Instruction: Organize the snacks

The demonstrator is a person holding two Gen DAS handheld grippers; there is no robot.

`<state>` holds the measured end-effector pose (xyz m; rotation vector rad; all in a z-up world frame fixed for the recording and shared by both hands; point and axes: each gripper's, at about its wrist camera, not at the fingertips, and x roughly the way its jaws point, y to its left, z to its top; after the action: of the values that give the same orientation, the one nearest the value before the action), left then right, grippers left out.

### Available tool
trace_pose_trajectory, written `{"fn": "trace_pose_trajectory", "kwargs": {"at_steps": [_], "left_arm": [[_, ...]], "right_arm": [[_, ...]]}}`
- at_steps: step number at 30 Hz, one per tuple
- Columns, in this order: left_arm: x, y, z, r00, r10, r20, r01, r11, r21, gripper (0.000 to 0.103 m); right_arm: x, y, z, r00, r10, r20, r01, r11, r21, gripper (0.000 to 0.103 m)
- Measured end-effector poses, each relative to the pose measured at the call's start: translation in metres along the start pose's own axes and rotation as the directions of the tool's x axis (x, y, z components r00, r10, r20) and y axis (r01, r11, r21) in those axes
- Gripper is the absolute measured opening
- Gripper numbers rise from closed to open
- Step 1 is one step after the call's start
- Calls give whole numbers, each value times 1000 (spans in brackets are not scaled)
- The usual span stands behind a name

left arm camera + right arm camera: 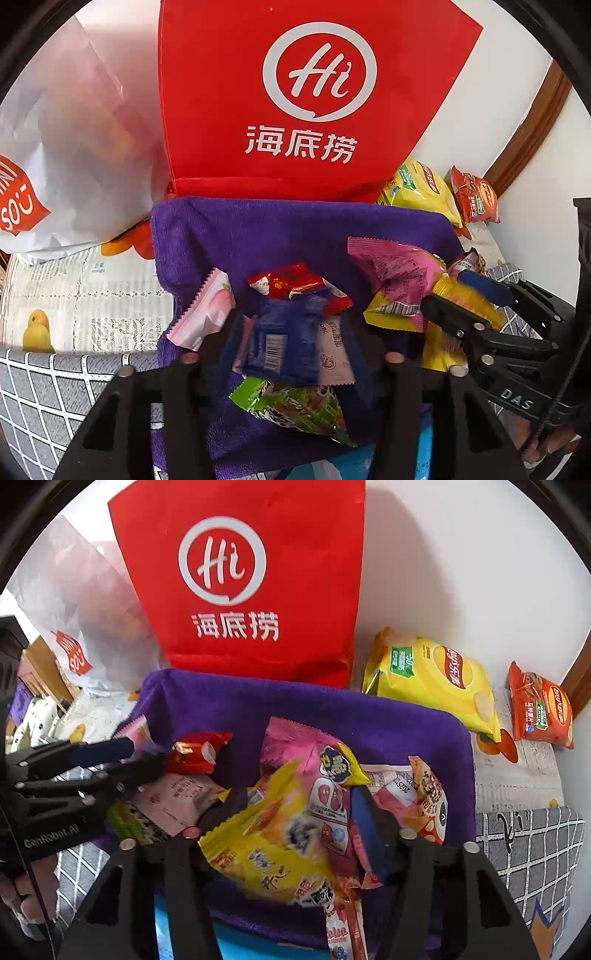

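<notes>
Left hand-held gripper [291,354]: my fingers stand apart, with a blue packet [282,339] lying between them; I cannot see the pads pressing on it, so I judge it loose.
Right hand-held gripper [299,834]: fingers apart too, with a yellow packet [273,849] between them and blurred, seemingly free of the pads.
Snacks: most sit in a heap on the purple cloth [236,229] just ahead of and under both my grippers. A pale pink packet [203,314] lies by my left gripper's left finger, a red packet [295,286] just beyond the blue one, and a green packet [295,406] close under the fingers.
Right side of heap: a pink foil bag [295,746] lies just beyond my right gripper, partly under the yellow packet.
Farther off: a yellow chip bag [432,679] and an orange chip bag [541,705] stand well beyond the cloth, to my right gripper's far right, against the wall.
Backdrop: a red bag [258,572] stands directly beyond the cloth, and a white bag [62,147] is to its left.
Progress: I judge the small packets gathered on the cloth; the two chip bags are still apart, so sorting looks unfinished.
Hidden: I cannot tell whether the cloth lines a box or basket. The surface [532,830] under it shows only at the edges. Something light blue below the cloth is cut off. The packet print is mostly too blurred to read.
</notes>
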<state>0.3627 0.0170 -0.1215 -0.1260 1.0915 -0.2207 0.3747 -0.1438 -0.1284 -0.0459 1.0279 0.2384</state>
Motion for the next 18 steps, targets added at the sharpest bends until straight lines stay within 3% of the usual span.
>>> {"fn": "trace_pose_trajectory", "kwargs": {"at_steps": [2, 18], "left_arm": [[-4, 0, 1, 1000, -6, 7, 6, 1000, -4, 60], [-55, -16, 2, 996, -5, 88, 4, 1000, 3, 66]], "right_arm": [[-5, 0, 2, 1000, 14, 15, -15, 1000, 13, 67], [-59, 5, -1, 994, 10, 111, -14, 999, 35, 71]]}}
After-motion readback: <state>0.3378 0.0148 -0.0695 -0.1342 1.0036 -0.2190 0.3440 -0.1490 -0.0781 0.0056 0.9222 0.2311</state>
